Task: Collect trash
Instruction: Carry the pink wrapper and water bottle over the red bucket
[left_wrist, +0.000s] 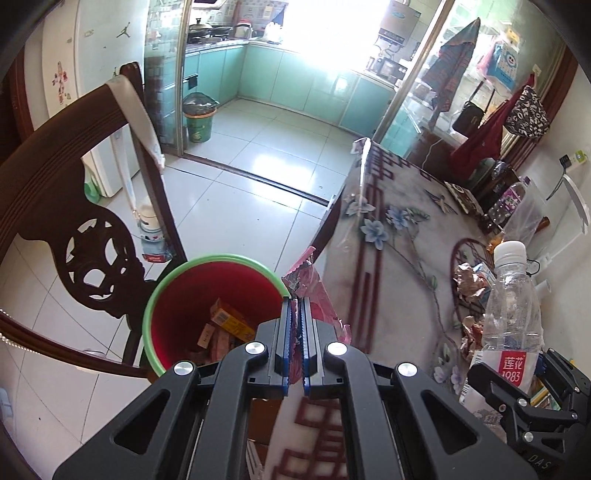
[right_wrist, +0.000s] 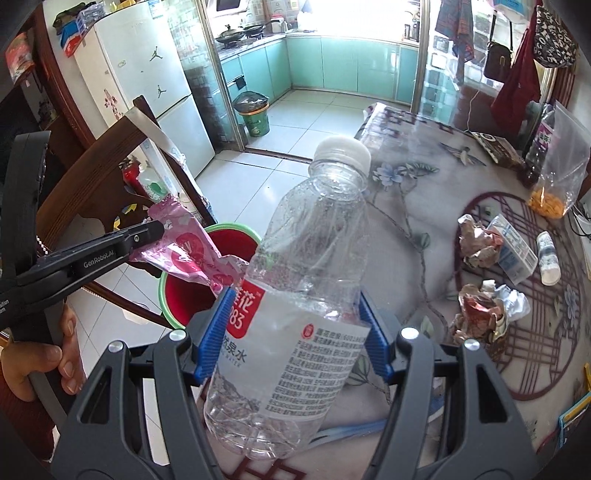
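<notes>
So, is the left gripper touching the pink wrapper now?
Touching. In the left wrist view the left gripper has its blue pads closed on the pink wrapper, which sticks out between them above the red bin.

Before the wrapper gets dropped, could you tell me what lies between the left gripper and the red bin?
Only the pink wrapper shut in the left gripper; in the left wrist view it hangs by the rim of the red bin.

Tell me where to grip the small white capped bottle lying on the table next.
Grip the small white bottle across the middle of its body, coming from above. It lies flat on the floral tablecloth, clear of the white carton, so its round sides are exposed to both fingers.
</notes>
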